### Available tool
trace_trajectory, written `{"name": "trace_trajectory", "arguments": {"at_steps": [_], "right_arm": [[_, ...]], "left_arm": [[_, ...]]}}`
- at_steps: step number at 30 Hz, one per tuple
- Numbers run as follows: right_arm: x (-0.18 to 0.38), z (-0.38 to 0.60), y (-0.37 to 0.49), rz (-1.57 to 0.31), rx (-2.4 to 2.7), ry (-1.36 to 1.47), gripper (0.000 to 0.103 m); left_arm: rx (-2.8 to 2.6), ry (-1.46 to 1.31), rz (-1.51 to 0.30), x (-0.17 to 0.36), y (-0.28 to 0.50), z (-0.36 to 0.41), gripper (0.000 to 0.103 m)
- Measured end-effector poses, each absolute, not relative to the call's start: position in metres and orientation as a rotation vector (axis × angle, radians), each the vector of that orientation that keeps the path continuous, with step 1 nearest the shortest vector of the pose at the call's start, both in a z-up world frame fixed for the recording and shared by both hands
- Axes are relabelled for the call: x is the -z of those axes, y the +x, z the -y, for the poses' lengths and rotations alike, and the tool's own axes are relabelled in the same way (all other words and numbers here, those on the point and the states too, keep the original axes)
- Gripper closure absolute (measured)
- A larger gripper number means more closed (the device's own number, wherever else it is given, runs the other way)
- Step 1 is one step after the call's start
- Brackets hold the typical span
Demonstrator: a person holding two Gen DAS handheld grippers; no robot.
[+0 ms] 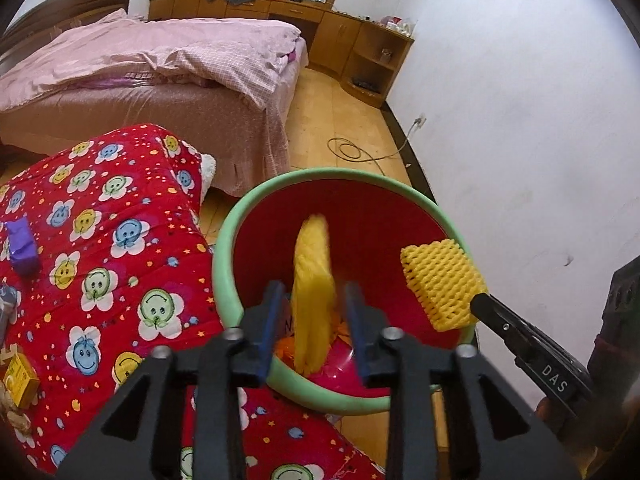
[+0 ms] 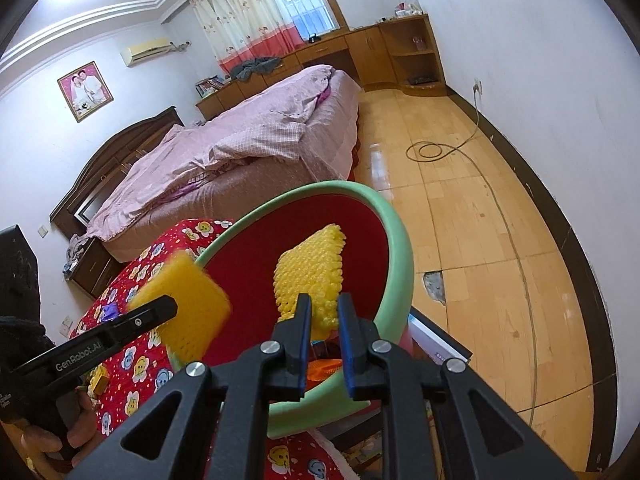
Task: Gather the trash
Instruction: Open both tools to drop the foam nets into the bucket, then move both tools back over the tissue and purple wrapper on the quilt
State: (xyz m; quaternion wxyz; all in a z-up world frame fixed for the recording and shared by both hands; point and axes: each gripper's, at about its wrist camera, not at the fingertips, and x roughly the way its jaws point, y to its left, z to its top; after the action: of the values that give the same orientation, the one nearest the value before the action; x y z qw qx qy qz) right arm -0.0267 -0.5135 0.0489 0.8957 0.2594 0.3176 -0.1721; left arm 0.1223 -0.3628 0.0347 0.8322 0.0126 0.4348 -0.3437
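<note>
Two yellow foam nets go into the bin

The left gripper (image 1: 314,300) has its jaws partly apart, with a yellow foam net (image 1: 314,280) standing between them; the pads look clear of it on both sides, and the net is blurred, so it is likely dropping. The right gripper (image 2: 323,316) has its jaws close together on a second yellow foam net (image 2: 310,276), still pinched at its near end. Both nets are over the open mouth of the red bin with the green rim (image 1: 224,248), which stands on the floor just right of the red smiley-flower quilt (image 1: 100,248). This looks like the drop step. Next, the right jaws need to open wide over the bin. A purple wrapper (image 1: 23,246) and a small yellow box (image 1: 20,380) wait on the quilt, far left.
</note>
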Motion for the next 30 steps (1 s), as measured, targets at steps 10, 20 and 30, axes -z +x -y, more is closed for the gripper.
{"name": "trace_trajectory", "arguments": {"at_steps": [10,20,30], "right_arm": [[-0.052,0.51,-0.031,-0.647,0.347,0.556,0.07],[-0.065,0.491,-0.041,-0.601,0.314,0.555,0.047],[-0.072,0.464,-0.047,-0.582,0.287,0.554,0.038]], "left_arm": [[0.708,0.004,-0.906,-0.043,0.12,0.344,0.065],[0.645,-0.039,-0.879,-0.056,0.112,0.301,0.065],[0.578,-0.073,-0.848,-0.066,0.1,0.253,0.065]]}}
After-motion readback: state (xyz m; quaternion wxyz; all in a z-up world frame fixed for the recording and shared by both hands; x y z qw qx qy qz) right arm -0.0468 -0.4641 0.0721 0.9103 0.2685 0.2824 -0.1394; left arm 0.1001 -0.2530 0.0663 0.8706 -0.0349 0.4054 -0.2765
